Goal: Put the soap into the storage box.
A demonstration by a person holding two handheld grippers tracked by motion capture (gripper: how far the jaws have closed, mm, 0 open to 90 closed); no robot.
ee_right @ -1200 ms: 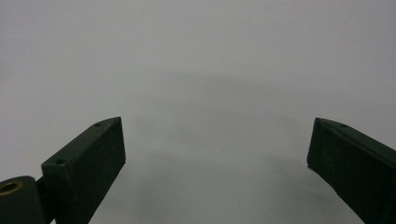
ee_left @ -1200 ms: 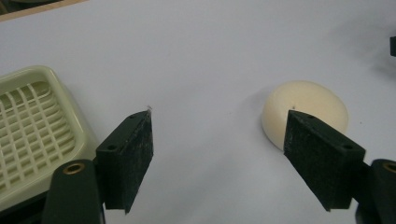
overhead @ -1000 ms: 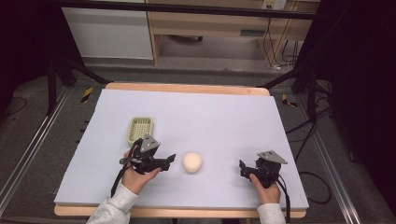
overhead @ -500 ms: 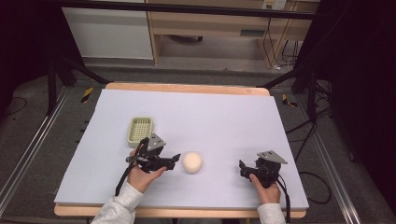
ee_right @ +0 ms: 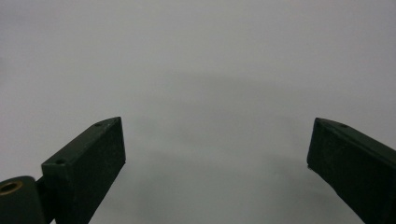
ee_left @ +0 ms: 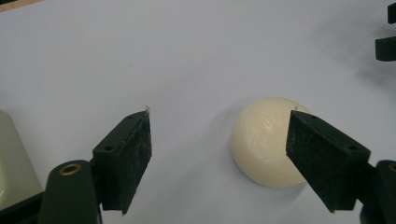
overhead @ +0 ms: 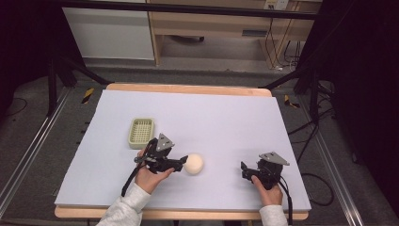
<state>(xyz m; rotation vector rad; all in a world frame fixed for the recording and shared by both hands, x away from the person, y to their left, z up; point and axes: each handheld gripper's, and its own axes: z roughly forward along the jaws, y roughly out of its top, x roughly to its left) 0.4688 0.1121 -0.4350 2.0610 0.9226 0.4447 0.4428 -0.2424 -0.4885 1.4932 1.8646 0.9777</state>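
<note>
Cream-white and round, the ball (overhead: 193, 164) lies on the pale lavender worktop (overhead: 226, 117), toward the person's edge and a little left of the middle. In the high view the left gripper (overhead: 181, 162) points at it from the left, its tips right at the ball's side, with the person's left hand (overhead: 149, 176) wrapped round the handle and a grey three-cornered plate on top. From up there, whether the tips touch the ball is hard to tell.

The left gripper view settles more: its jaws are spread wide, and the ball (ee_left: 271, 140) sits off-centre between them, close against the right-hand jaw, which overlaps its edge, while a broad strip of bare worktop separates it from the left-hand jaw. Actual contact cannot be made out. The ball's surface looks smooth and slightly glossy here, a detail lost from above. At the lower left edge of this view a pale green corner of the small basket (ee_left: 14, 158) shows; the high view gives its whole shape, a slatted rectangular basket (overhead: 141, 132) just behind the left gripper.

The right gripper (overhead: 244, 170) rests well apart from the ball, near the right front of the worktop. The right gripper view shows its jaws spread wide over bare worktop.
</note>
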